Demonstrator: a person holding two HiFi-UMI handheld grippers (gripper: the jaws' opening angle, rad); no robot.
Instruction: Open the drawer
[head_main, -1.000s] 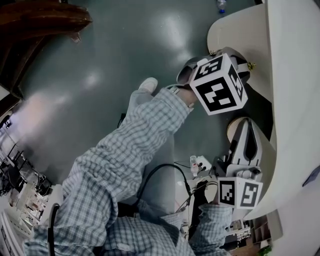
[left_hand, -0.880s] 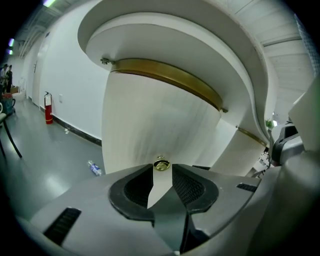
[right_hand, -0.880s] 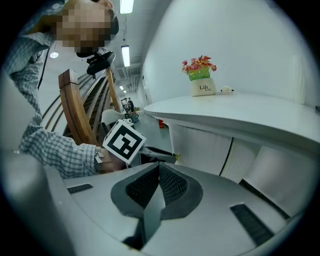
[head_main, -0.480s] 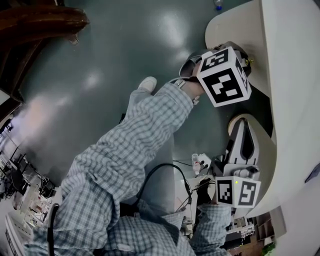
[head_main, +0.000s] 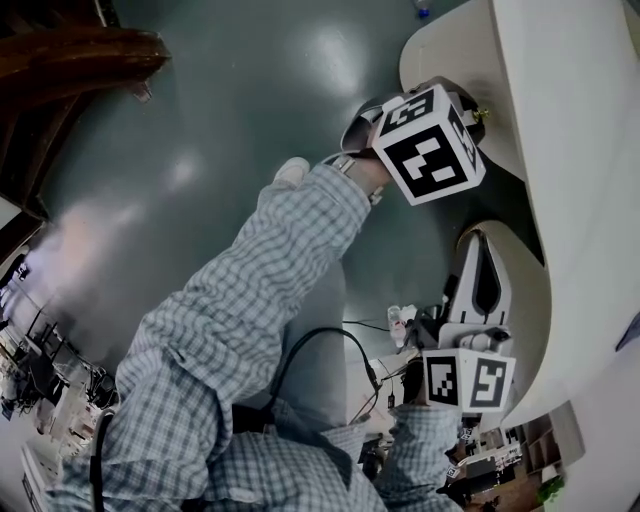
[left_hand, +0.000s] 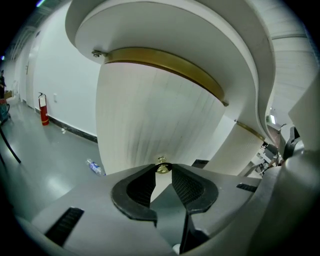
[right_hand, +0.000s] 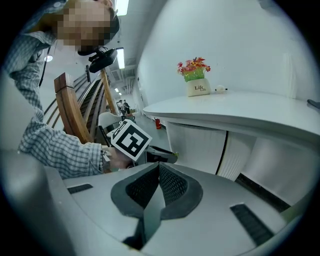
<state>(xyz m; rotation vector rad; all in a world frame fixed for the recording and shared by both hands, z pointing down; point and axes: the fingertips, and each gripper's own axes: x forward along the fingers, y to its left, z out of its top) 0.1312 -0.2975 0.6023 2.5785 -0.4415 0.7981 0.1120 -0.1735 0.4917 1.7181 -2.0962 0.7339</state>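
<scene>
Grasp step, drawer looks not yet pulled: left tool (left_hand: 162, 172) has just been closing, jaws slightly apart with the small round brass knob (left_hand: 161, 167) between the tips, no clear clamp. Knob sits on the drawer front (left_hand: 150, 115), white, curved, finely fluted, under a brass trim band (left_hand: 170, 62). Next: pinch firm, pull straight out. The right tool (right_hand: 159, 167) is closed, empty

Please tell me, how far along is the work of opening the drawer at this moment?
Done: the left gripper is at the brass knob, which sits between its jaw tips. In hand: the jaws have just been closing on it; a firm grip is not certain. Left: the pull, as the drawer front shows no gap. The right gripper is shut and empty.
</scene>
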